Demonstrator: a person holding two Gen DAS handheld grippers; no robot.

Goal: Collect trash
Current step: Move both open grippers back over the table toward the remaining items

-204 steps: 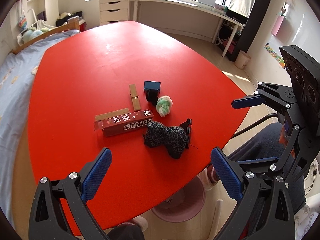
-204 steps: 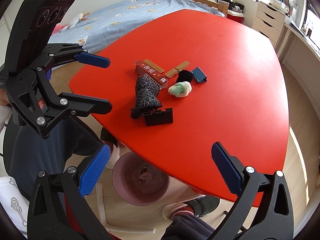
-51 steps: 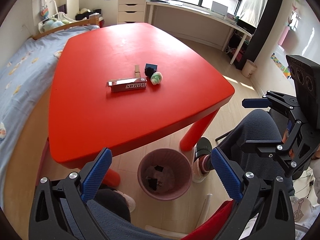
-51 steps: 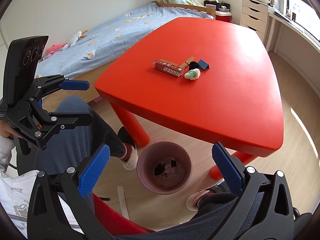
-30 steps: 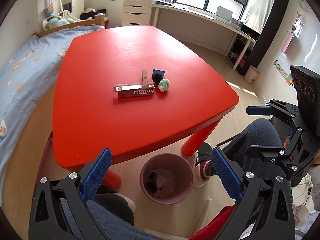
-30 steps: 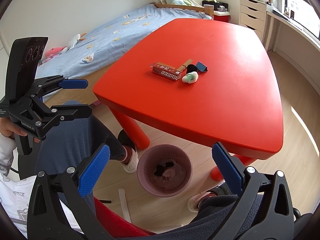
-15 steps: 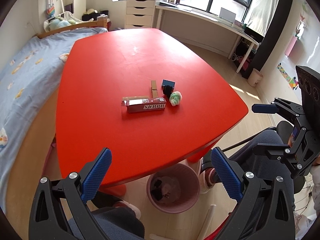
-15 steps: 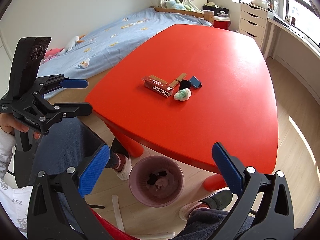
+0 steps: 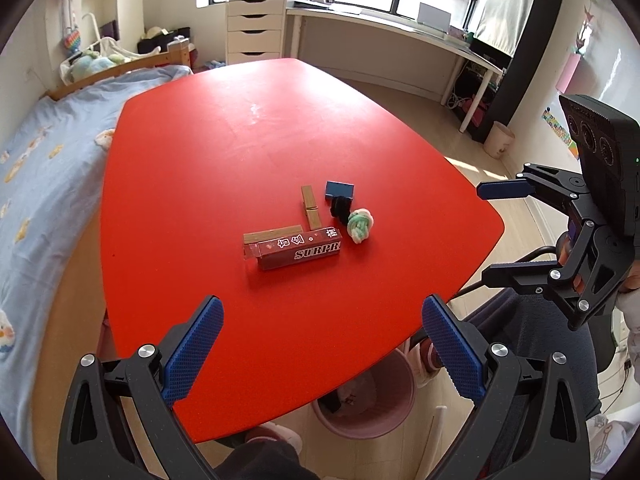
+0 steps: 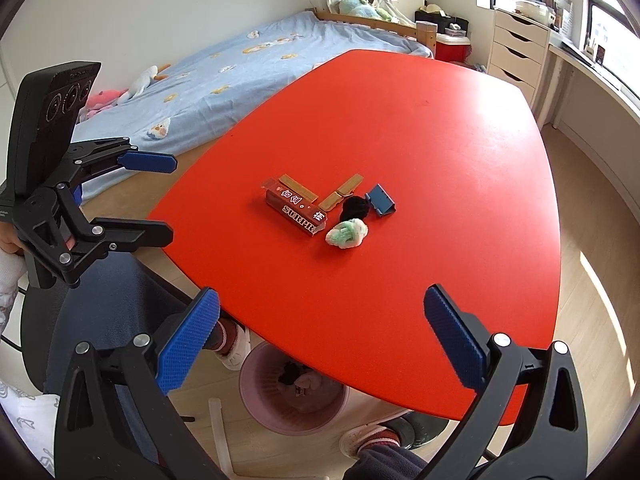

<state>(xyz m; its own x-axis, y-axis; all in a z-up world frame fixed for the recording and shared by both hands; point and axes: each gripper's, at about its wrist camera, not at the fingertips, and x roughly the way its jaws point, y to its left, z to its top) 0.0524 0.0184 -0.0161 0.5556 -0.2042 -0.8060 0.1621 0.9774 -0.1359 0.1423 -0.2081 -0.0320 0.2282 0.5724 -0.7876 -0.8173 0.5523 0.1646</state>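
Both the left gripper [image 9: 322, 350] and right gripper [image 10: 320, 340] hover with jaws spread wide, holding nothing. On the red tabletop [image 9: 208, 168] lie a red carton [image 9: 294, 250], a green-white wad [image 9: 360, 224], and a blue clip [image 9: 339, 191]. A pink bin [image 10: 294, 394] sits underneath.

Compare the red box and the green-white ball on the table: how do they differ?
The red box is long, flat-sided and printed with white letters; the green-white ball is small, round and knotted, without print. The box touches a tan strip behind it; the ball touches a black lump. Both lie on the red table, untouched by either claw.
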